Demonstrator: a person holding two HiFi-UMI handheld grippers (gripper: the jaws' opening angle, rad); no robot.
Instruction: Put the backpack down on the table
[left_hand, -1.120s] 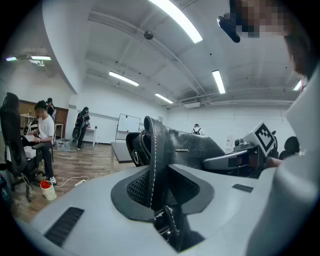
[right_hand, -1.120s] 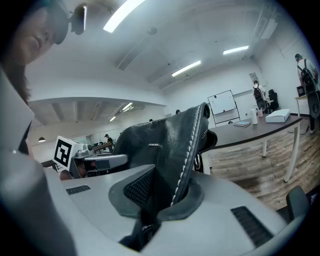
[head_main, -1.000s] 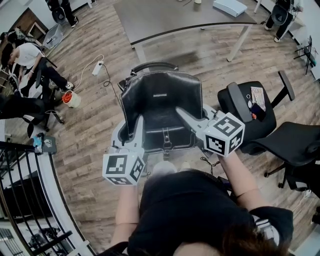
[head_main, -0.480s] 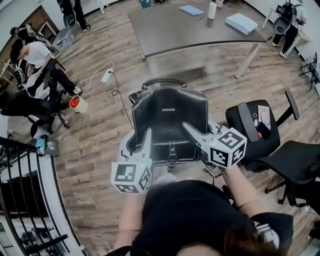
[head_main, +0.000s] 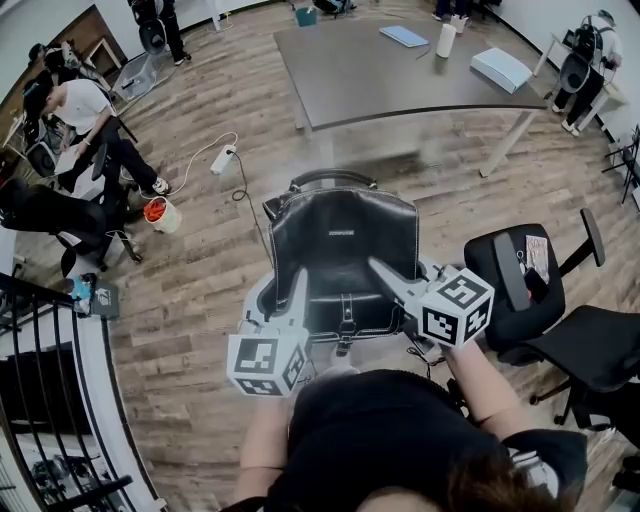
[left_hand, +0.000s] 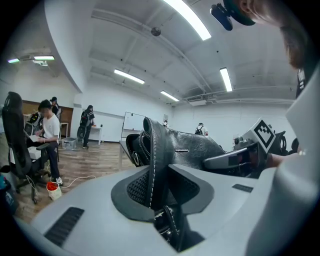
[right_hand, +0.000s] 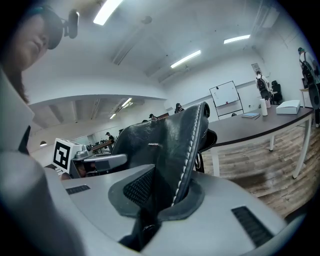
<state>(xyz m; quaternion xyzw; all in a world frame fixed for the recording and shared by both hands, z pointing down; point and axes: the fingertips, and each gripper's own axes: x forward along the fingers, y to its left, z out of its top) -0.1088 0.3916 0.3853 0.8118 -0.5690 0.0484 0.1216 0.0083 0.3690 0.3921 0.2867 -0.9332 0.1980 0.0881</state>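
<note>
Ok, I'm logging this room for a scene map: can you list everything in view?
backpack: one, black leather, held between both grippers, short of the table
table: one, grey, far side
box: one, white, table's right end
cylinder: one, white, on the table
flat pad: one, pale blue, on the table
office chairs: two, black, right
power strip: one, white, floor at left
bucket: one, orange and white, floor at left
seated person: one, white top, far left
left gripper: one, grey, shut on the backpack's left edge
right gripper: one, grey, shut on its right edge

Wood-plank floor (head_main: 200, 290), black office chairs (head_main: 600, 345) (strip lights (left_hand: 187, 19) overhead)
</note>
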